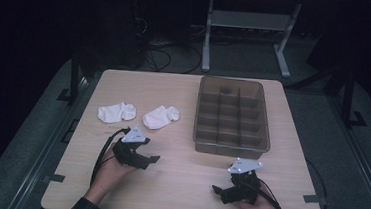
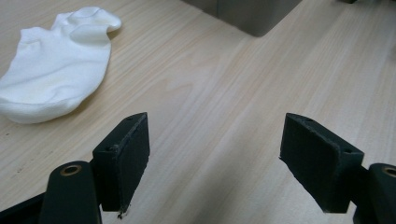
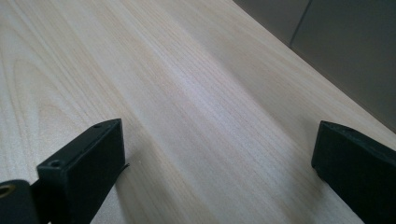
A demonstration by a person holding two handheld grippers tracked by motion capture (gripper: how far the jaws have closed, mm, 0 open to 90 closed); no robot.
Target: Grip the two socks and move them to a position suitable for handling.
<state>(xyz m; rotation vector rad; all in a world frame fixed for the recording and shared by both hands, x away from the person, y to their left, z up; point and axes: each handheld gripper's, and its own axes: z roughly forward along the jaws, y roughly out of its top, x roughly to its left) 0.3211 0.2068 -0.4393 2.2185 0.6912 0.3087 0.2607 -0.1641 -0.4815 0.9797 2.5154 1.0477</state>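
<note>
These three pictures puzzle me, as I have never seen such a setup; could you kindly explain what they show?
A person sits at a wooden table, holding a hand-held two-jaw gripper in each hand. The high view looks down on it all: the left gripper, the right gripper, two white socks and a brown divided tray. The other two pictures come from cameras riding on the grippers, looking along their black jaws. Both grippers are open and hold nothing; the left gripper view shows one sock nearby.
</note>
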